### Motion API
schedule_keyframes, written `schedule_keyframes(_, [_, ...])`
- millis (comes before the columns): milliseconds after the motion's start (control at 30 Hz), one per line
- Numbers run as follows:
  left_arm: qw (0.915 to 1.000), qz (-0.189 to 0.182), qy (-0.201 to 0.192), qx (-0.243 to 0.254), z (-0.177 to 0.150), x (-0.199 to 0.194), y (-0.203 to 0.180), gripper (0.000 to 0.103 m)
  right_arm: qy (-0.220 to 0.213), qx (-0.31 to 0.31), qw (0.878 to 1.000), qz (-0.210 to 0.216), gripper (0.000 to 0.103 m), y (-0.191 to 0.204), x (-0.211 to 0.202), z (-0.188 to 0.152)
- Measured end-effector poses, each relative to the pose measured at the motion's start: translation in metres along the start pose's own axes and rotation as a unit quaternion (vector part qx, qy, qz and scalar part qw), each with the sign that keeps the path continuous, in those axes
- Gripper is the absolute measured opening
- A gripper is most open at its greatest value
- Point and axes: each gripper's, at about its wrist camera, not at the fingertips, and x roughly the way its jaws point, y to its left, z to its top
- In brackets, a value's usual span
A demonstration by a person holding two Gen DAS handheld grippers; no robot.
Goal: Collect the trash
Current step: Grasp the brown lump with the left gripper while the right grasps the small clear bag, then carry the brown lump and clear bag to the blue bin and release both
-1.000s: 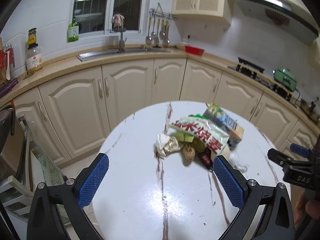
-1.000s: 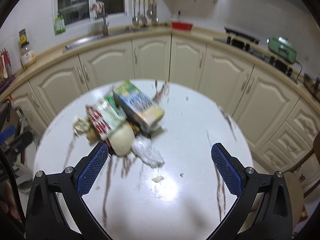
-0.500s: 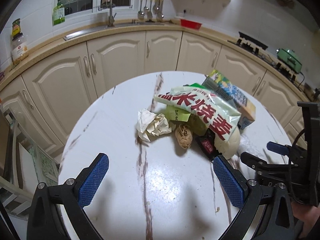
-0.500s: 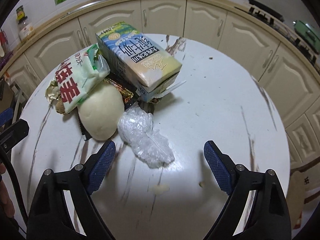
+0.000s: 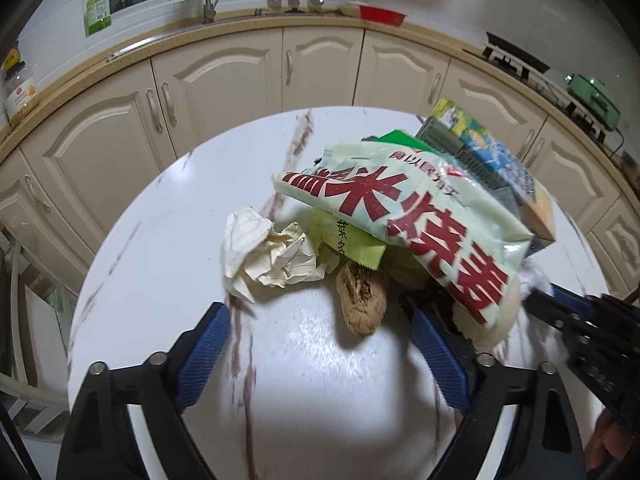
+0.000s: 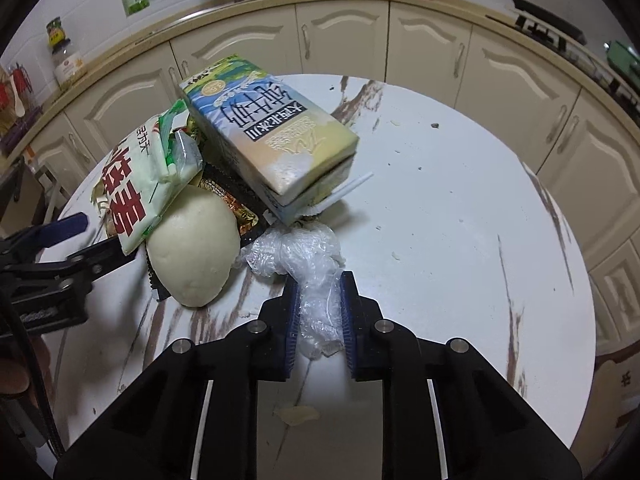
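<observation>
Right wrist view, right gripper (image 6: 319,312) jaws clamping plastic wrap (image 6: 308,264), left gripper (image 5: 320,354) jaws wide, empty

Two close views, shared trash pile (image 5: 400,240).

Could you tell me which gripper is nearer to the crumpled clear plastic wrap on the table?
Right. The right gripper is shut on the clear plastic wrap. The left gripper is open on the far side of the steamed bun.

Ahead of the fingers, the pile counts one pale green snack bag with red characters (image 5: 404,216), one blue-and-cream milk carton (image 6: 268,136), one crumpled cream paper ball (image 5: 268,254) and one brown lump (image 5: 362,298). There is also one white steamed bun (image 6: 196,252), and one crinkled clear plastic wrap (image 6: 316,276) between the fingers.
</observation>
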Motion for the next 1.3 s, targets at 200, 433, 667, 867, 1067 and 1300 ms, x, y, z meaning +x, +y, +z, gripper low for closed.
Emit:
schedule_keyframes(200, [0.9998, -0.010, -0.009, 0.014, 0.012, 0.020, -0.002, 0.051, -0.002, 0.014, 1.000, 0.011, 0.017, -0.007, -0.001, -0.002])
schedule_keyframes(433, [0.9987, -0.049, -0.008, 0.009, 0.010, 0.025, -0.001, 0.023, -0.009, 0.028, 0.999, 0.022, 0.014, -0.010, -0.010, -0.005])
schedule_keyframes(667, [0.9981, -0.058, -0.023, 0.001, -0.008, 0.006, 0.011, 0.022, -0.015, 0.054, 0.998, 0.026, 0.014, -0.024, -0.026, -0.017])
schedule_keyframes(867, [0.9976, -0.050, -0.046, 0.010, -0.035, -0.029, 0.009, 0.022, -0.033, 0.069, 0.996, 0.039, 0.013, -0.029, -0.047, -0.027])
schedule_keyframes(1067, [0.9938, -0.068, -0.082, 0.032, -0.057, -0.075, -0.018, 0.022, -0.066, 0.076, 0.994, 0.043, 0.013, -0.028, -0.079, -0.037])
schedule_keyframes(1300, [0.9843, -0.102, -0.126, 0.070, -0.070, -0.123, -0.064, 0.022, -0.121, 0.094, 0.987, 0.046, 0.013, -0.046, -0.132, -0.055])
